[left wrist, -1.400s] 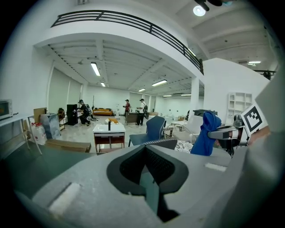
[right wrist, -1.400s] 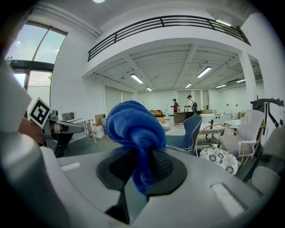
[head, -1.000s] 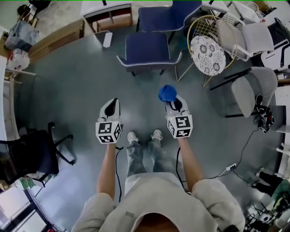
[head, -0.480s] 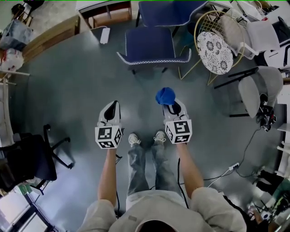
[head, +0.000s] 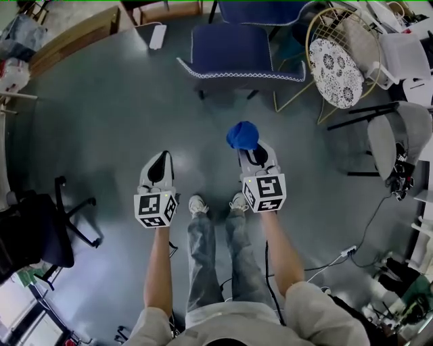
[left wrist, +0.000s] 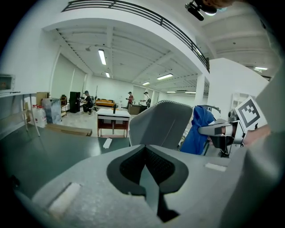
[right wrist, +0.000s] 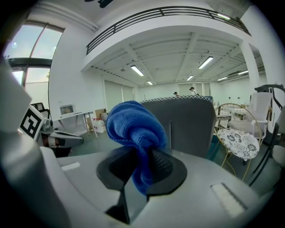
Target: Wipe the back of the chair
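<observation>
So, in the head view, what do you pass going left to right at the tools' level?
Black office chair → left tool → blue cloth → grey chair.

The head view looks steeply down from overhead onto the floor point(head: 101, 121). Both gripper views ride low, face level forward, and share the chair point(head: 240, 51) close ahead.

Two grippers point(head: 163, 157) point(head: 254, 150), one cloth point(head: 242, 134), two blue chairs point(head: 237, 47) point(head: 260, 10).

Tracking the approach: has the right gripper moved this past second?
Yes, slightly leftward: the cloth in the right gripper now lines up with the middle of the blue chair, earlier its right half.
</observation>
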Demonstrator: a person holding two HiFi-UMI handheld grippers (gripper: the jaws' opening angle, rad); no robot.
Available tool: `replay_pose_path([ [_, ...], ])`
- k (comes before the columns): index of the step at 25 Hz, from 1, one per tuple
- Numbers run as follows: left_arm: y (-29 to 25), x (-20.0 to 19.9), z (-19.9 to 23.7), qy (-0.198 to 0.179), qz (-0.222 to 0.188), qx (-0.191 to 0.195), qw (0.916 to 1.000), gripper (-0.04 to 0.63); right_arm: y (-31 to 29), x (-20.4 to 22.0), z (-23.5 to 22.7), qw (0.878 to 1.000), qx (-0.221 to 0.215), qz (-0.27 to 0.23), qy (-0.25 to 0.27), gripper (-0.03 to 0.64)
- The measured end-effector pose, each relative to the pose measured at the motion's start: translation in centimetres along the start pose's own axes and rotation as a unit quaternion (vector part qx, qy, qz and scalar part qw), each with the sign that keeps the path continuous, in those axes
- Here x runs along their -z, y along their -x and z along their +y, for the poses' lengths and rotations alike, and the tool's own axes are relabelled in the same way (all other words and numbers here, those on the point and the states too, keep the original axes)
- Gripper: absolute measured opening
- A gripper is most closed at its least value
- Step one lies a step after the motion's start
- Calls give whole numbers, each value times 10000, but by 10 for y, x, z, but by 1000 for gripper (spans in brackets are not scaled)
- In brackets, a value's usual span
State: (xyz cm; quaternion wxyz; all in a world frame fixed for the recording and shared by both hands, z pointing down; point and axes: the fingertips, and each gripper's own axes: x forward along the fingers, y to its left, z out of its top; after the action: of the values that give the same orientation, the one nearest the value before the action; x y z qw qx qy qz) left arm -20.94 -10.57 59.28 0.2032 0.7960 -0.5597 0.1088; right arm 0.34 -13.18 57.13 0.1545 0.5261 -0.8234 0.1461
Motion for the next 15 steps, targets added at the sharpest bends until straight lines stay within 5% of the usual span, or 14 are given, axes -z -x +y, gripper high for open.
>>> replay_pose_path([
  [15, 20, 0, 52, -2, -121, -393, 9992, 3, -83, -33, 44, 9984, -406, -209, 323, 71],
])
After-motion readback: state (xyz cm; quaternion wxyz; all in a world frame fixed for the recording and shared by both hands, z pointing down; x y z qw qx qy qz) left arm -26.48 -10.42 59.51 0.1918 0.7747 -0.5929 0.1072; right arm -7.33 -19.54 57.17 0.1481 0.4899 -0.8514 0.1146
